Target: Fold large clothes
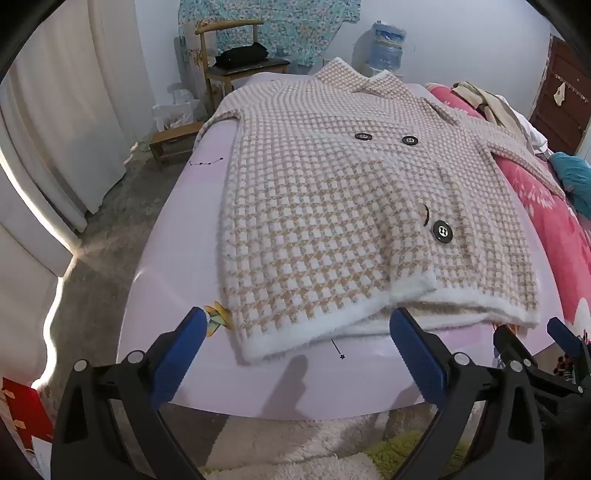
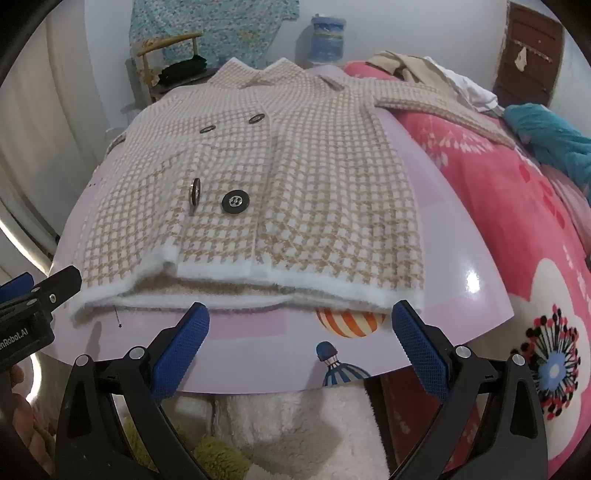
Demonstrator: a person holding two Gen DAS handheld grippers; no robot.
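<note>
Lying flat on the pink board (image 1: 177, 258), the houndstooth coat (image 1: 332, 206) faces both wide-open hand-held grippers (image 1: 299, 354) (image 2: 301, 350).

Room: pale walls, grey concrete floor (image 1: 122, 206). White curtains (image 1: 66, 122) on the left, daylight at their lower edge. Wooden chair (image 1: 236, 62) against far wall, dark item on seat; floral cloth (image 1: 280, 33) hung behind it. Water jug (image 1: 386, 46) beside it. Dark wooden door (image 1: 561, 99) at right. Small wooden stool (image 1: 173, 142) on floor.

Beige-and-white houndstooth coat (image 1: 332, 221) on a pale lilac board (image 1: 177, 258).
</note>
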